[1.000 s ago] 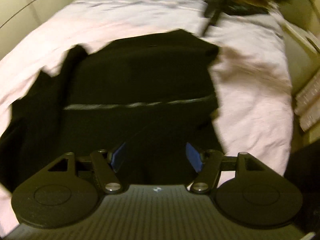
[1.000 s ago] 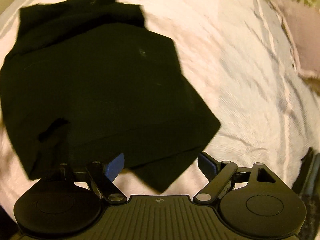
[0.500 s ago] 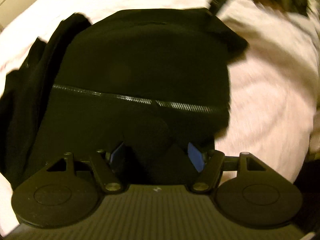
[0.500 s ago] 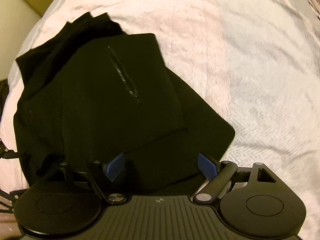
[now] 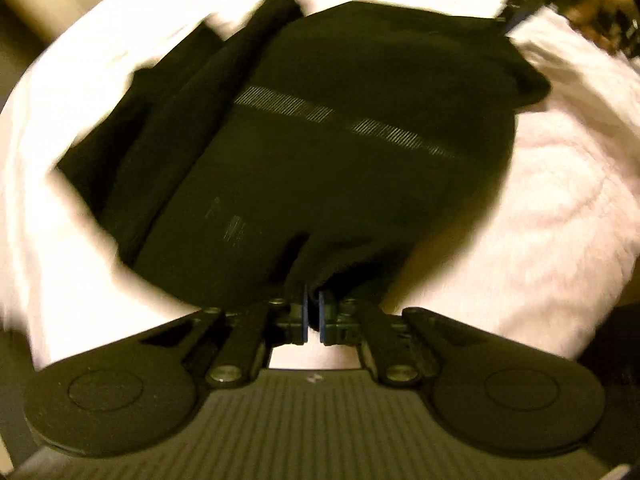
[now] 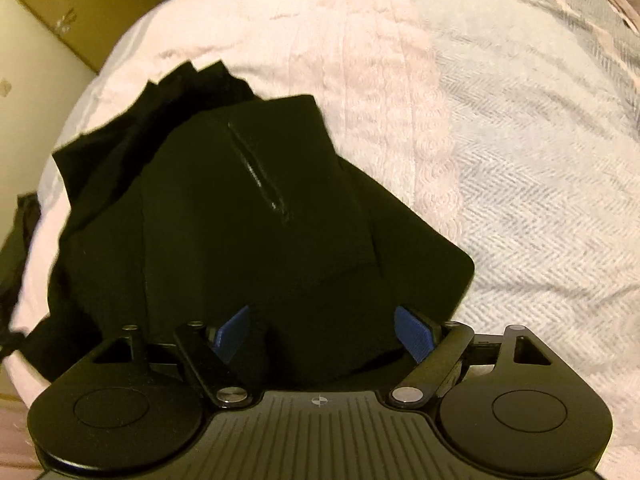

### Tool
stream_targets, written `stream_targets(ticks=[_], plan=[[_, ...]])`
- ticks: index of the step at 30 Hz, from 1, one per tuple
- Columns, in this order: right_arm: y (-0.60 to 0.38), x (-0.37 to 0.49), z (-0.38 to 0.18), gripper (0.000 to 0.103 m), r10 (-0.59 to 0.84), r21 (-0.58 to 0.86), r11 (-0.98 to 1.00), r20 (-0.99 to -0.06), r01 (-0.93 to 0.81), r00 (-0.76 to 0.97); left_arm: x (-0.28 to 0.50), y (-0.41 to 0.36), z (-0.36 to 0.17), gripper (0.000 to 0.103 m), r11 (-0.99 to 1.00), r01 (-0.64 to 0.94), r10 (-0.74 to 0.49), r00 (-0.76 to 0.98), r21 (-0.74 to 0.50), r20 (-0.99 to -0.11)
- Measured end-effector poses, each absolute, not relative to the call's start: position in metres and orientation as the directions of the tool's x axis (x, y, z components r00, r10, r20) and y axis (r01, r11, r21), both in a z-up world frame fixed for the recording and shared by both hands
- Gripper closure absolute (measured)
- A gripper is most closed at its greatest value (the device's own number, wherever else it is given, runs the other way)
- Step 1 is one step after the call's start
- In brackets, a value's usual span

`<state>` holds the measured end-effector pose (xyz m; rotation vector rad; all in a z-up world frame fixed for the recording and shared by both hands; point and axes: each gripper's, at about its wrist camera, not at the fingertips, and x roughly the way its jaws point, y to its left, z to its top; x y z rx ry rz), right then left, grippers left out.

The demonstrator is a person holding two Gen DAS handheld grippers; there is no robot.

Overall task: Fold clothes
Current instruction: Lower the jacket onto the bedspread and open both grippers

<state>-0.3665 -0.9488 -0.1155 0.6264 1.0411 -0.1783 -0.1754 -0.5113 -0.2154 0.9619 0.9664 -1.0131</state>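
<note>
A black garment (image 5: 340, 160) with a zipper (image 5: 348, 124) lies bunched on a pale bedspread (image 5: 560, 200). My left gripper (image 5: 313, 312) is shut on a pinch of the garment's near edge, and the cloth rises in a small peak into the blue pads. In the right wrist view the same garment (image 6: 240, 240) shows its zipper (image 6: 260, 180) running away from me. My right gripper (image 6: 324, 332) stands open over the garment's near corner. Black cloth lies between its blue pads (image 6: 414, 334), which do not press on it.
The bedspread (image 6: 500, 160) stretches wide to the right of the garment. The bed's rounded edge and a yellowish wall or cupboard (image 6: 48, 40) are at the upper left. A dark, blurred shape (image 5: 580, 0) sits at the top right of the left wrist view.
My left gripper has gone from open to shut on the garment's edge and has pulled it up. The right gripper has dropped closer over the garment's corner and stayed open.
</note>
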Motion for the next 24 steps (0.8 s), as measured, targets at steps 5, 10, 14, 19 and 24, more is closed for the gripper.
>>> stream_targets(ticks=[5,10,14,19,24], plan=[[-0.949,-0.355,-0.135,0.030,0.240,0.467,0.787,-0.834,0.403,0.497,-0.185,-0.454,-0.216,0.100,0.376,0.906,-0.138,0.261,0.193,-0.955],[-0.945,-0.346,-0.152,0.096,0.316,0.500,0.755,-0.844,0.425,0.433,-0.200,-0.458,-0.225,0.100,0.405,0.896,-0.164,0.268,0.183,-0.949],[-0.930,-0.354,-0.122,0.099,0.303,0.448,0.806,-0.874,0.388,0.381,-0.201,-0.445,-0.213,0.100,0.404,0.898,-0.208,0.274,0.172,-0.939],[-0.885,-0.407,-0.069,0.100,0.271,0.393,0.845,-0.899,0.362,0.345,-0.195,-0.400,-0.191,0.100,0.363,0.919,-0.242,0.251,0.153,-0.937],[-0.818,-0.487,-0.053,0.100,0.300,0.402,0.799,-0.911,0.448,0.283,-0.203,-0.337,-0.199,0.100,0.309,0.942,-0.206,0.200,0.130,-0.958]])
